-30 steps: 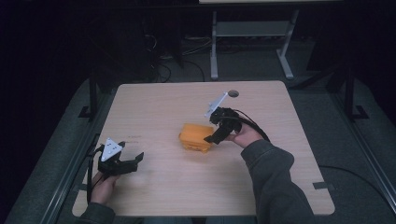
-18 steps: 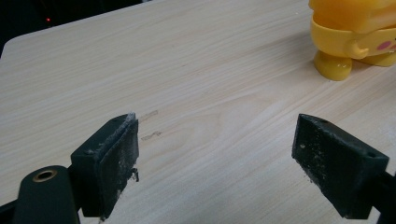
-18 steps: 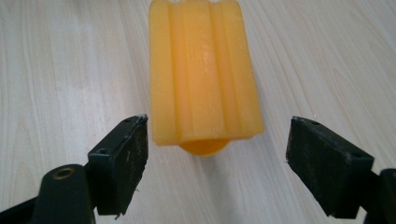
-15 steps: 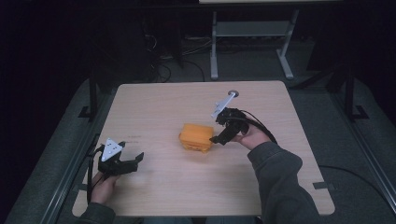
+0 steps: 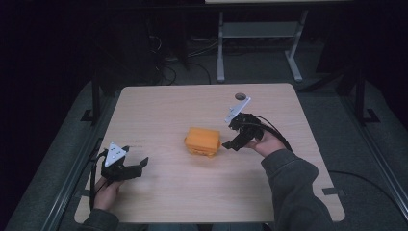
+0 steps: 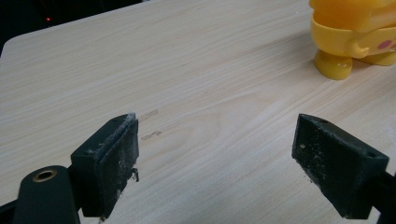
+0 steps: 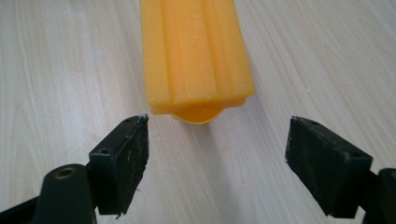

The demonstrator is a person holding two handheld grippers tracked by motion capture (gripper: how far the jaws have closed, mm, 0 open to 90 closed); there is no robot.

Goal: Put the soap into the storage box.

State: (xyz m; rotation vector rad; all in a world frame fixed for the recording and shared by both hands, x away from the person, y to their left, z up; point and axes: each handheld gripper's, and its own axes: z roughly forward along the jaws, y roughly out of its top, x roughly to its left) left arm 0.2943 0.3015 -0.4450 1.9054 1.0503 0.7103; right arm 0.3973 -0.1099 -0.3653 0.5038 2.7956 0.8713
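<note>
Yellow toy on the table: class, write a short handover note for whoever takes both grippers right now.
Right gripper: open, empty, jaws just short of the yellow toy, not touching.
Left gripper: open, empty, low over the table near its front left corner, pointing towards the toy.
Toy: on the table's middle, free of both grippers.
Done: right gripper lined up with the toy's end.
Left: probably close in and grasp it.

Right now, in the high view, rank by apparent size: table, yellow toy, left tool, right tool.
1. Table, by far the largest.
2. Yellow toy.
3. Left tool and right tool: they look alike and lie at different distances from the camera, so no ranking; each looks close to the toy.
</note>
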